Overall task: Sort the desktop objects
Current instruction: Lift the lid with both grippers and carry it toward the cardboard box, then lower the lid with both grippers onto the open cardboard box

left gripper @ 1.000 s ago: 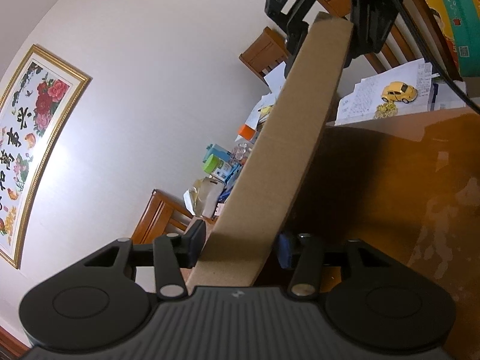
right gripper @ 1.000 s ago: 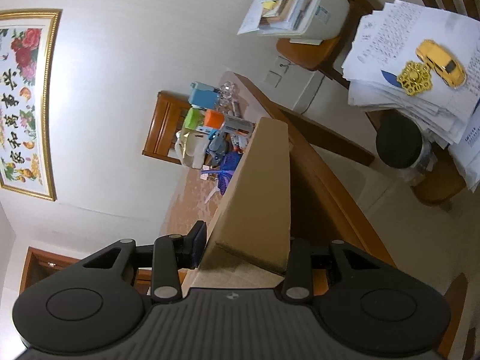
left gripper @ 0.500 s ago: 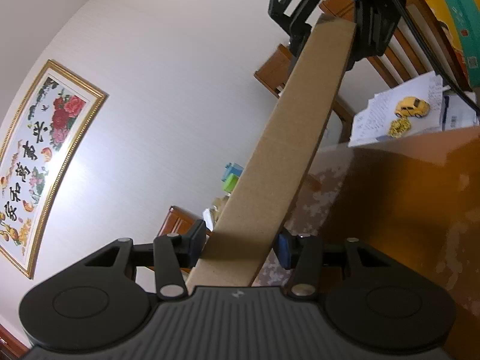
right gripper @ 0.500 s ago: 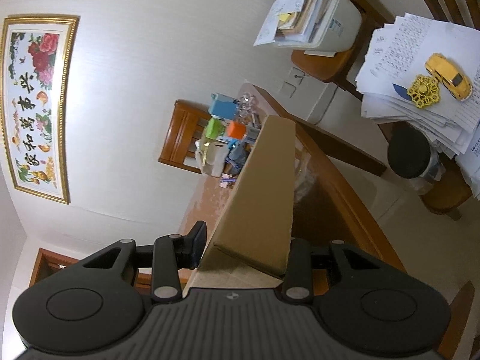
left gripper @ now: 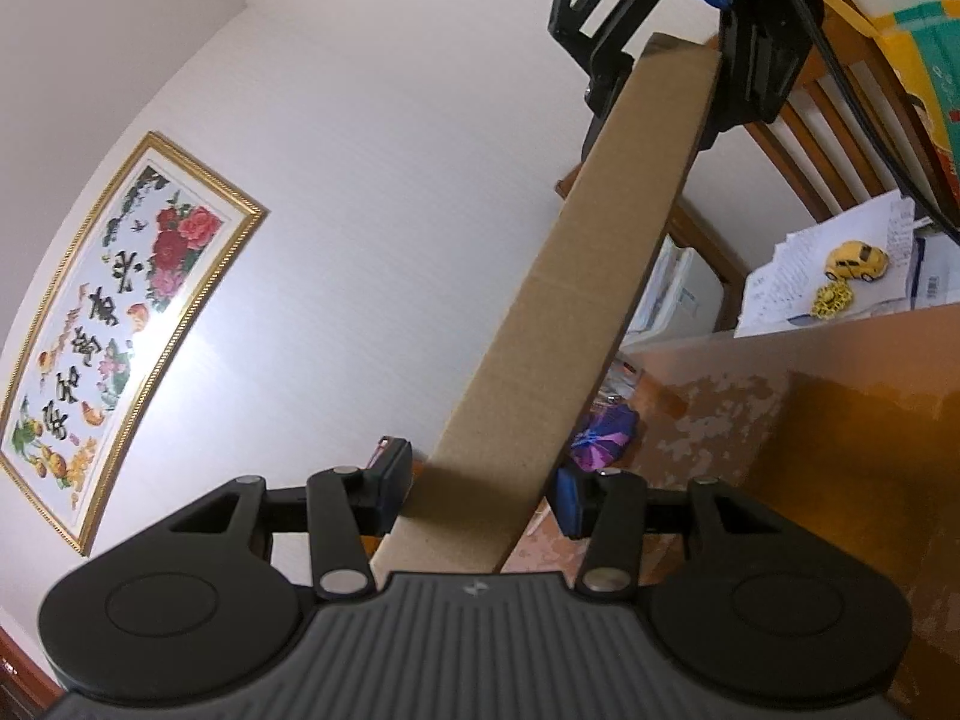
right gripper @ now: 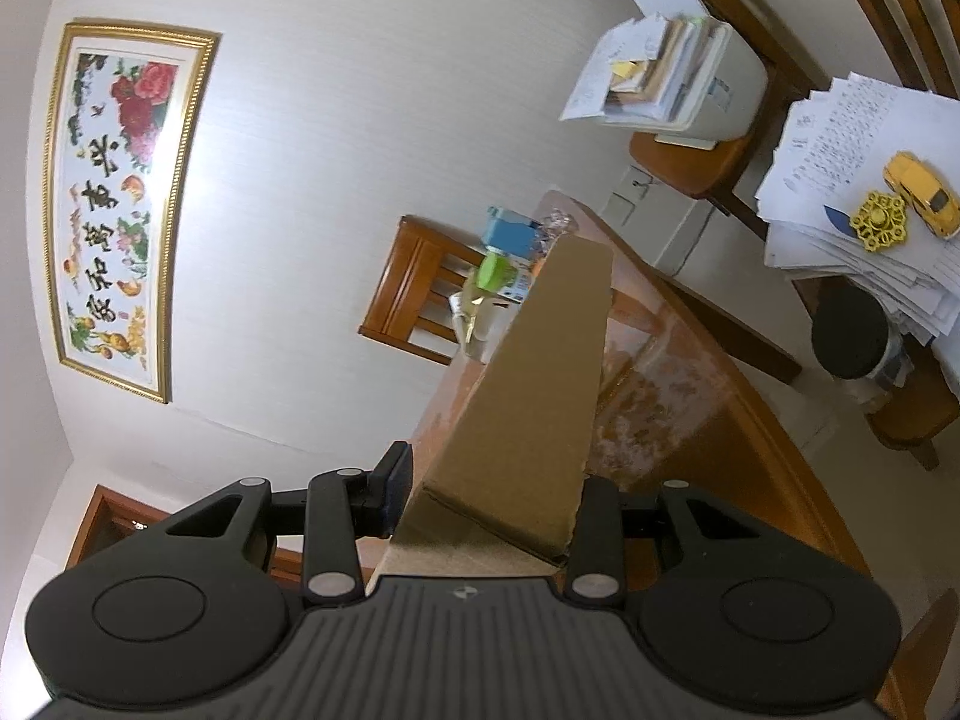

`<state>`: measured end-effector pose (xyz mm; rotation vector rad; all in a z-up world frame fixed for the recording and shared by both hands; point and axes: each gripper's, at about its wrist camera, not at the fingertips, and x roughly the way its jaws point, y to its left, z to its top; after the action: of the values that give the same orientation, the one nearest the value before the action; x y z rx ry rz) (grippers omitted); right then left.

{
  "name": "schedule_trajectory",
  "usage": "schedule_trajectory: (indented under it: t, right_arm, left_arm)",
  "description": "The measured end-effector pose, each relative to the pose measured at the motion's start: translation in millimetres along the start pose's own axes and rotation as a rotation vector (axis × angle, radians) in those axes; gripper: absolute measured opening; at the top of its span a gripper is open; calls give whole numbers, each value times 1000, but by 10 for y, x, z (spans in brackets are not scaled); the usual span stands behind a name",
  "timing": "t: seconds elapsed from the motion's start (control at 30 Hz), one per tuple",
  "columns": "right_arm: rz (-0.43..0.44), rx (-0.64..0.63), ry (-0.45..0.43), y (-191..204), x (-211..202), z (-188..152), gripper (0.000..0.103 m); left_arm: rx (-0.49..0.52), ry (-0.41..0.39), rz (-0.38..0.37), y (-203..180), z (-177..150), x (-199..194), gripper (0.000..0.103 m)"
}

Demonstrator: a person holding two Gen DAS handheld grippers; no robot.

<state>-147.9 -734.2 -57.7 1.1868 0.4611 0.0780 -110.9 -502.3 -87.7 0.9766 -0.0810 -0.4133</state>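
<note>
bare table lower right of the right wrist view, bottles and boxes crowding its far end, wooden chair behind

Flat brown cardboard box: matt, fibrous paperboard.
Orange-brown wooden table: glossy varnish, worn pale in patches.
Small yellow toy car: shiny, plastic-looking.
Gold picture frame: glossy, beaded.
</note>
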Motion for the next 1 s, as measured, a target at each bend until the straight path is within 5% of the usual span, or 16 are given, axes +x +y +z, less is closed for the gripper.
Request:
schedule_trajectory:
  t: [0.4,1.0]
  right_arm:
    - [85,-90,-3,678,108,-368,48]
    - [68,-172,-88,1205,-215,-723,48]
  left_arm:
    - [-50,-20,110,579,-346,-188,49]
    - [-108,-117,122,826,-430,-309,49]
